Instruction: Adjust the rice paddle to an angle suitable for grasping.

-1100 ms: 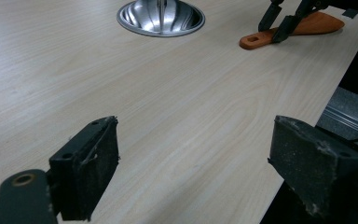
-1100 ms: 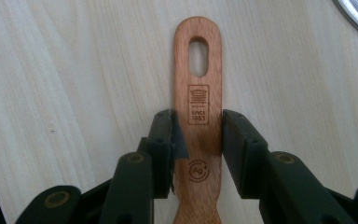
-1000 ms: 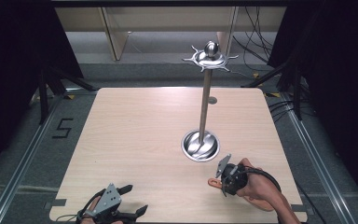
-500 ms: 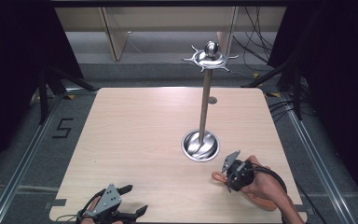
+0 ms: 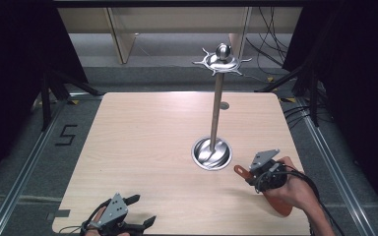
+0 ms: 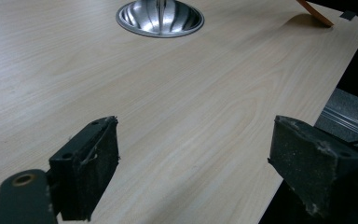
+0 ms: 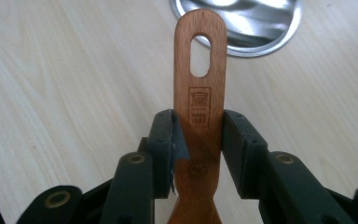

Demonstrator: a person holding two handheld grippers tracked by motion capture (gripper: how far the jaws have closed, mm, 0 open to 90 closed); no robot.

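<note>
A wooden utensil (image 7: pixel 199 93) with a slotted hanging hole in its handle is clamped between the jaws of my right gripper (image 7: pixel 199 135). In the high view my right gripper (image 5: pixel 250 173) is near the table's right front, and the utensil's handle tip (image 5: pixel 239 170) points toward the round base (image 5: pixel 211 153) of a metal stand. The stand's pole (image 5: pixel 217 105) rises to a ring of hooks (image 5: pixel 221 61). My left gripper (image 5: pixel 141 210) rests at the front edge, open and with nothing in it (image 6: pixel 193 163). The stand's base (image 6: pixel 160 18) lies well ahead of it.
The wooden table (image 5: pixel 142 142) has its right edge just beyond my right hand (image 5: pixel 295 189). Dark curtains, cables and metal floor rails (image 5: pixel 24 167) surround the table. Shelving stands behind the far edge.
My right gripper has carried the utensil a little to the right and away from the front edge. The left gripper has stayed put.
</note>
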